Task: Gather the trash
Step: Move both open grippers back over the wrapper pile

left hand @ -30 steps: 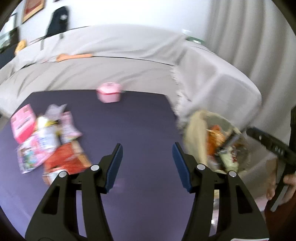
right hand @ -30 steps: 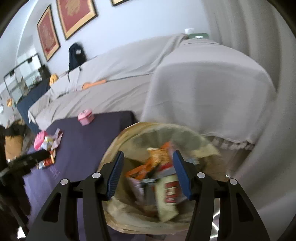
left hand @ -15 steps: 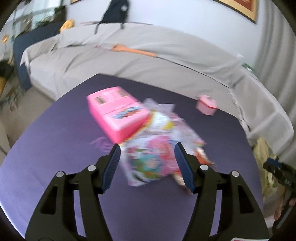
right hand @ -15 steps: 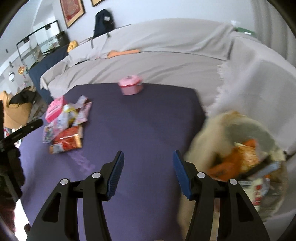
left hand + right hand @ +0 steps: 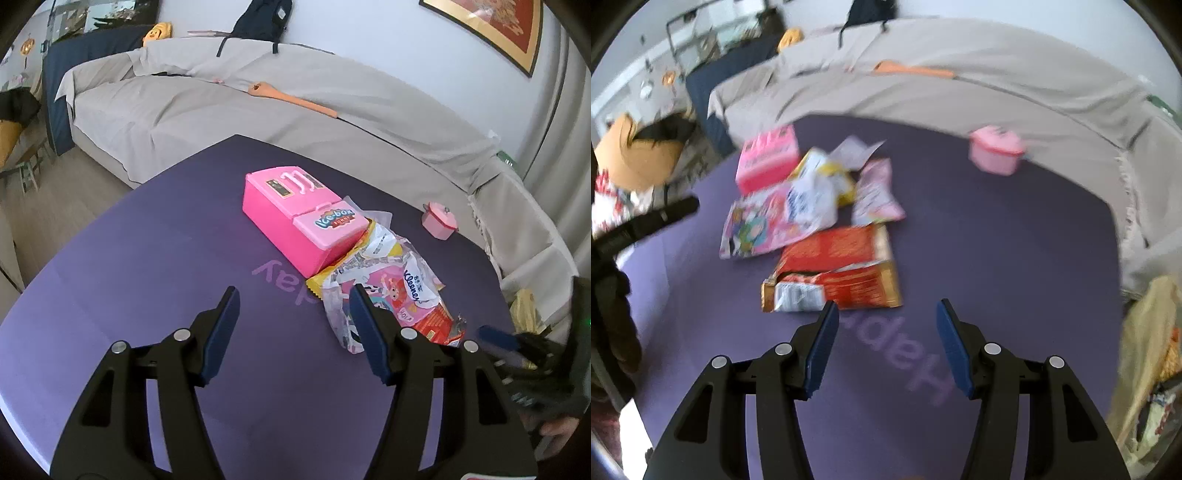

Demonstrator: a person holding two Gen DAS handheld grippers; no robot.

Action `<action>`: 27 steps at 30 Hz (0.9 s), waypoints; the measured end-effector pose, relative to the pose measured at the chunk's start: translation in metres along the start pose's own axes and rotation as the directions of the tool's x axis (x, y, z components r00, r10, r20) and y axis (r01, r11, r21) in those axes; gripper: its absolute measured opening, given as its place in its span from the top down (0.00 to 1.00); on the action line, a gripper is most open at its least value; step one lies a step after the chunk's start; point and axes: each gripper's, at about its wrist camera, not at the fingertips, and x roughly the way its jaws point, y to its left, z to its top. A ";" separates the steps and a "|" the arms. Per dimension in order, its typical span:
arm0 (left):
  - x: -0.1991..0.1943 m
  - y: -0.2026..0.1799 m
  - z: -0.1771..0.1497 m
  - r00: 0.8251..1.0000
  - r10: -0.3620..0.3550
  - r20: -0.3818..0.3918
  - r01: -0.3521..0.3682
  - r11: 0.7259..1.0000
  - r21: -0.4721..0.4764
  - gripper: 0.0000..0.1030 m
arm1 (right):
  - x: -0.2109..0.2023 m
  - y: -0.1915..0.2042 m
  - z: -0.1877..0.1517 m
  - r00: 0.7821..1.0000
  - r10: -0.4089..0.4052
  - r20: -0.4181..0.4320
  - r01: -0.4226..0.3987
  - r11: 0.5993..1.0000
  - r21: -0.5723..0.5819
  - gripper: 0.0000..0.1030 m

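A pile of wrappers lies on the purple table point(image 5: 147, 258): a pink cartoon wrapper point(image 5: 384, 291), a white and yellow packet point(image 5: 369, 251) and a red packet point(image 5: 434, 325). In the right wrist view the red packet point(image 5: 842, 269) lies just ahead of my right gripper point(image 5: 884, 325), which is open and empty. The pink wrapper point(image 5: 757, 225) lies beyond it. My left gripper point(image 5: 291, 306) is open and empty, its right finger beside the pink wrapper. A bag point(image 5: 1145, 354) holding trash hangs at the table's right edge.
A pink toy ice-box point(image 5: 295, 214) lies against the wrapper pile. A small pink pot point(image 5: 439, 221) stands near the table's far right edge. A grey covered sofa point(image 5: 258, 118) wraps the far side, with an orange wooden spoon point(image 5: 291, 98) on it.
Both grippers swung left from the trash bag towards the wrapper pile. The right one has closed in on the red packet. Both stayed open and empty.
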 end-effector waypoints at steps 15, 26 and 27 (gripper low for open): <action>-0.003 0.014 -0.007 0.999 -0.046 -0.015 0.046 0.998 -0.048 0.43 | -0.001 -0.063 -0.009 0.989 -0.147 -0.020 0.148 0.987 0.058 0.49; 0.046 -0.026 0.001 0.985 -0.108 -0.136 0.110 0.994 0.009 0.43 | -0.002 -0.078 -0.013 0.997 -0.080 -0.021 0.082 0.994 0.073 0.40; 0.052 -0.030 0.002 0.983 -0.108 -0.147 0.110 0.994 0.009 0.43 | -0.002 -0.077 -0.013 0.996 -0.086 -0.023 0.087 0.995 0.057 0.38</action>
